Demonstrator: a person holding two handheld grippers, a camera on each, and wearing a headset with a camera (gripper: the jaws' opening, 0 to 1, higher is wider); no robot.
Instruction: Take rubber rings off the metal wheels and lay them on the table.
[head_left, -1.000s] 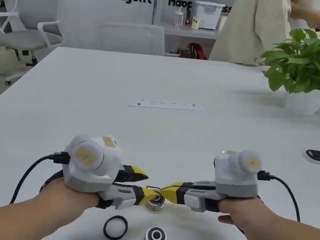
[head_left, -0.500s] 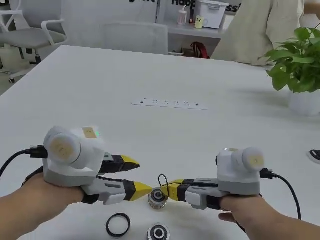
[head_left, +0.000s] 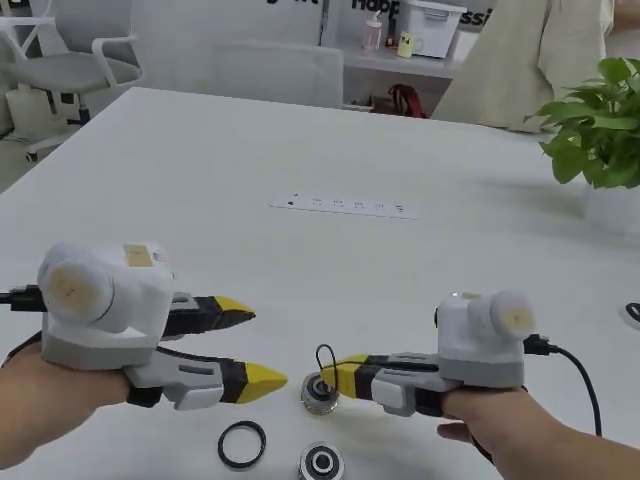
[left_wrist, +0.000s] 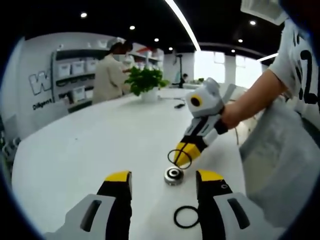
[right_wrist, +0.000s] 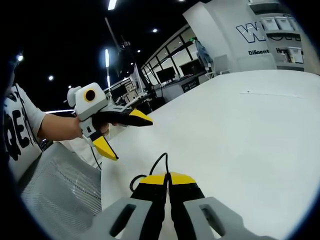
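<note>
- Right gripper (head_left: 335, 375): jaws closed, pinching a thin black rubber ring (head_left: 325, 358) that stands upright above its yellow tips.
- Small silver metal wheel (head_left: 318, 392): on the table directly below those tips. Whether the ring is wholly free of it cannot be told.
- Left gripper (head_left: 258, 347): jaws apart, empty, facing the wheel from the opposite side, near but not touching.
- Second black rubber ring (head_left: 242, 444): flat on the table, nearer the person, beside a second metal wheel (head_left: 320, 463).
- Broad white table (head_left: 300, 150): bare surface probably suits laying the ring down. A white power strip (head_left: 345, 207) lies mid-table and a green potted plant (head_left: 600, 120) stands far right.
</note>
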